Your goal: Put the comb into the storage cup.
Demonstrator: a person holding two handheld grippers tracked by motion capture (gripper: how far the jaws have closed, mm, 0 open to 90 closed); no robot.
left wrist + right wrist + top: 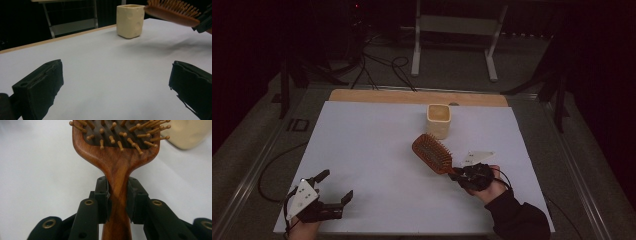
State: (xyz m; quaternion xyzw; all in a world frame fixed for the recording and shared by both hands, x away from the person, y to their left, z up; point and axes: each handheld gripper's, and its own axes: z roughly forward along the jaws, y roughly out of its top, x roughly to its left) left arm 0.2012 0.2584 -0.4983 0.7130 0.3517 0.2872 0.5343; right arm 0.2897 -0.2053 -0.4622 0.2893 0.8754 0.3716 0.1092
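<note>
Squeezing the thin neck of the wooden hairbrush [117,157], the right tool [117,202] is holding it up off the desk [377,150], just in front of the cream cup [439,120], with its bristles facing up. I am guessing the brush is heading into the cup. The left tool [334,186] is resting wide open and empty, well away from the cup.
</note>
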